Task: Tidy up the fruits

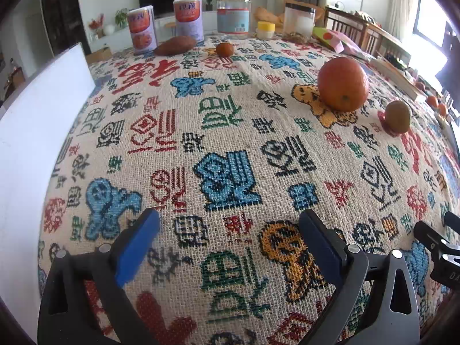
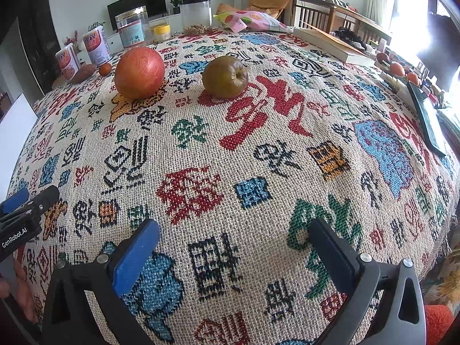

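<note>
While both tools are held low over the patterned cloth (image 1: 230, 132) on the desk, the left tool (image 1: 230, 235) and the right tool (image 2: 233, 244) are seen with jaws spread wide and nothing between them. With the orange (image 1: 342, 84) taken as landmark, a brownish-green fruit (image 1: 398, 116) is found just beside it on the right, apart from it. Well beyond the orange, a small orange fruit (image 1: 224, 49), a sweet potato (image 1: 175, 45), two cans (image 1: 142, 30) and jars (image 1: 233, 13) are seen.
</note>
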The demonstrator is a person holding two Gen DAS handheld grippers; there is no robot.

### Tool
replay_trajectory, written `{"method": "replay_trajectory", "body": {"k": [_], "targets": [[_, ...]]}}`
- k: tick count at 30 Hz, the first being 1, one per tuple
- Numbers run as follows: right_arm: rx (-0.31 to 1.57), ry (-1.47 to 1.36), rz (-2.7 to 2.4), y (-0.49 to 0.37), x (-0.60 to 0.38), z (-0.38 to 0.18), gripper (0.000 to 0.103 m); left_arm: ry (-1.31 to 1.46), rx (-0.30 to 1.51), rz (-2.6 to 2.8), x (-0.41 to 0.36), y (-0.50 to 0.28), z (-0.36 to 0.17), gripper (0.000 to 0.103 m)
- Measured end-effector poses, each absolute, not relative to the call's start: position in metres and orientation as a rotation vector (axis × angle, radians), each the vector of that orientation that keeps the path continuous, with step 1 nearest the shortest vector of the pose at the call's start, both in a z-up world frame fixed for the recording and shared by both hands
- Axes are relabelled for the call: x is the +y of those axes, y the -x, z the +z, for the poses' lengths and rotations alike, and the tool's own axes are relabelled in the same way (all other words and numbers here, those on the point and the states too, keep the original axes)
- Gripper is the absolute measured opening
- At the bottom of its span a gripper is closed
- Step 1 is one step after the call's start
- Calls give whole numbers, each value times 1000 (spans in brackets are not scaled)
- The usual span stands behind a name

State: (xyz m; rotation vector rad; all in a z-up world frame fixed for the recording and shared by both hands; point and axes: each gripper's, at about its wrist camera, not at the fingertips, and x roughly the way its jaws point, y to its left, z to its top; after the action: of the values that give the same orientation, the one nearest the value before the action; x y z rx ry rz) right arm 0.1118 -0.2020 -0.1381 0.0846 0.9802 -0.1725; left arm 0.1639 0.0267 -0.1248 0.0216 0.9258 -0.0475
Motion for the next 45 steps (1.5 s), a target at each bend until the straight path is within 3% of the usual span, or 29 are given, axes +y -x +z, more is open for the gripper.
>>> {"method": "replay_trajectory", "body": {"k": [21, 26, 30, 34, 38, 45], "targets": [[980, -117, -158, -109, -205, -135, 103, -21, 925, -48, 27, -164, -125, 99], [744, -284, -200, -76, -240, -90, 103, -20, 925, -48, 28, -163, -125, 99], [820, -101, -213, -115, -263, -64, 103, -22, 925, -47, 28, -163, -125, 99], [892, 93, -170, -157, -295, -86, 103, -24, 925, -46, 27, -164, -125, 99], [985, -7, -125, -170, -324, -132, 103, -28, 925, -45, 25, -165, -126, 99], [946, -34, -97, -172, -329, -136, 103, 59, 915, -51, 24, -178, -111, 99]]}}
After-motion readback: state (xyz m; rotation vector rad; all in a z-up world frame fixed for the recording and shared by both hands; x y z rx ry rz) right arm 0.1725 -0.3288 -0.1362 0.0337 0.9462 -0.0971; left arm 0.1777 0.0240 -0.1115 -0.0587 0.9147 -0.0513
